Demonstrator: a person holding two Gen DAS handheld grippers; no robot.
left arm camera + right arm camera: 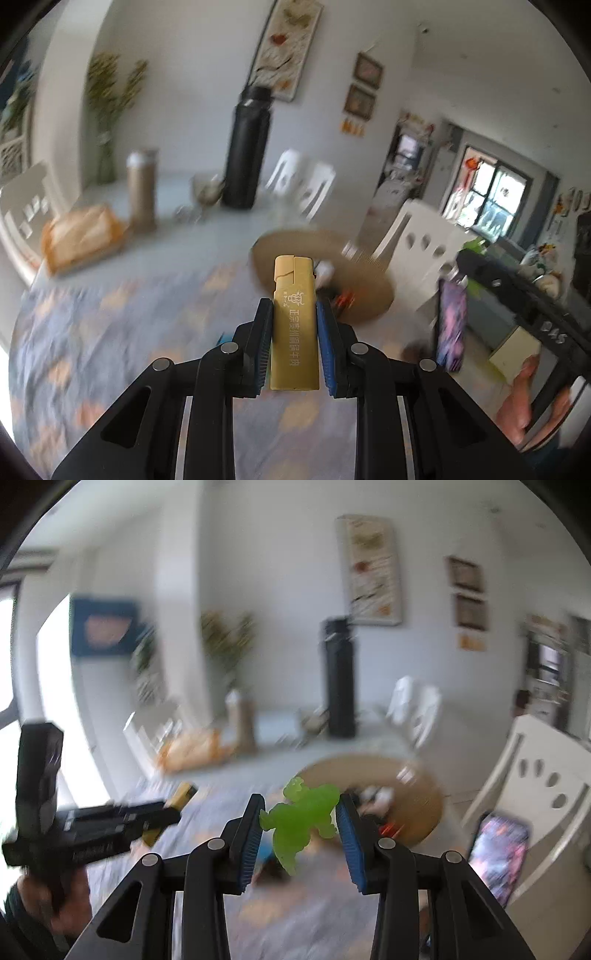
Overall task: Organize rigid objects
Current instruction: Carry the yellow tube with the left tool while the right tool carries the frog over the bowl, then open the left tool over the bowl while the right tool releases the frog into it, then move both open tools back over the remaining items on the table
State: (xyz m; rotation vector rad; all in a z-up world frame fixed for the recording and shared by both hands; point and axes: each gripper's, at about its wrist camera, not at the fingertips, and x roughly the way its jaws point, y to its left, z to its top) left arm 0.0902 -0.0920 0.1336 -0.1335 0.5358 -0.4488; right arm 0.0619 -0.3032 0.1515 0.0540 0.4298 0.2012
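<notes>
1. The gold lighter is sitting upright between the blue pads of the left gripper, which is clamped on its lower half and carrying it in the air above the patterned tablecloth.
2. The green toy figure is hanging between the pads of the right gripper; the jaws are standing partly closed, the right pad is touching the figure's upper end, and the left pad's contact with it is too blurred to confirm. It is also off the table.
3. Both grippers are pointing toward the round woven tray, which is lying on the table just ahead and already holding a few small things, among them something white and something red-orange; blur is hiding what they are.
4. Judging from this, the task is looking part done: some items are resting in the tray, two more are being carried, and neither is yet being set down. What is left seems to be lowering both pieces over the tray and letting go.
5. Farther out, a tall black flask, a tan bottle and an orange box are standing at the far side, and a phone is leaning near a white chair.
</notes>
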